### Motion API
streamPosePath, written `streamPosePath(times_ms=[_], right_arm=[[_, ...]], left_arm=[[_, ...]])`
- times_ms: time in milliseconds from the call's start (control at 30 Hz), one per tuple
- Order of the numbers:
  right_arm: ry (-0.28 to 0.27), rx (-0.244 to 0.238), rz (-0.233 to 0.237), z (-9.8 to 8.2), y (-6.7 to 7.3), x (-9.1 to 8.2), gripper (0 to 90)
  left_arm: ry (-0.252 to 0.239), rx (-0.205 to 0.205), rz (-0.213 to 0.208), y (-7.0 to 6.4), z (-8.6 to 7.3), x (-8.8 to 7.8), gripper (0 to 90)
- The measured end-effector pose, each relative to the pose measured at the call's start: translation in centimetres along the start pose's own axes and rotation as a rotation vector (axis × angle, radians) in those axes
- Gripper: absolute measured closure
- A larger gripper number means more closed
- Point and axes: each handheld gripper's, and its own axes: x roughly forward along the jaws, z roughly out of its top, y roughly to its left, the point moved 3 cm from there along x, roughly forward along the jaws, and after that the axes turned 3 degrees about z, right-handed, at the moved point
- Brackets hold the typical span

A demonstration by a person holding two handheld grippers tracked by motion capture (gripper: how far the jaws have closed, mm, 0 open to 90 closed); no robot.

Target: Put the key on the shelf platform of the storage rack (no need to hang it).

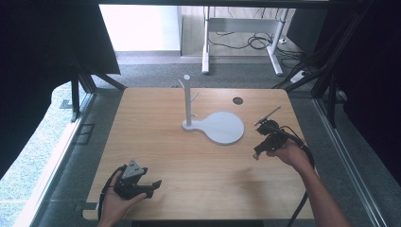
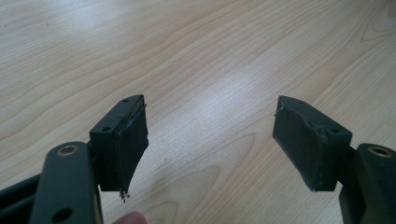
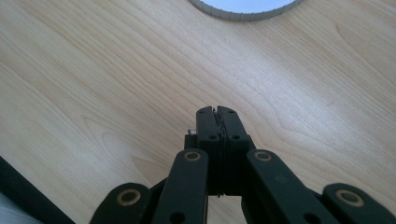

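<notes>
Left gripper [image 1: 153, 184] sits low at the near-left of the wooden desk [image 1: 156, 132], held in a hand, jaws spread wide with only bare desk between them. Mid-desk stands a white stand [image 1: 213, 125]: upright post with pegs on a round flat base. Right gripper [image 1: 257, 154], in the right hand just beside the base's right edge, jaws pressed together, nothing held, over bare wood.

Light wooden tabletop [image 1: 156, 142] lies bare at left and front. A white round-based stand with upright peg post [image 1: 187, 101] obstructs the centre.
</notes>
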Motion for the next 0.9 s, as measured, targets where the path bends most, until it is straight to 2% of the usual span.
streamPosePath(times_ms=[433, 667, 900], right_arm=[[0.007, -0.006, -0.001, 1.0, -0.6, 0.2, 90.0], [0.007, 0.0, -0.006, 1.8, -0.9, -0.1, 90.0], [0.016, 0.011, -0.007, 2.6, -1.4, 0.4, 90.0]], left_arm=[[0.01, -0.003, 0.0, 0.0, -0.1, 0.1, 26.7], [0.011, -0.006, 0.002, 0.1, -0.1, 0.2, 26.7], [0.008, -0.006, 0.003, 0.2, -0.1, 0.1, 26.7]])
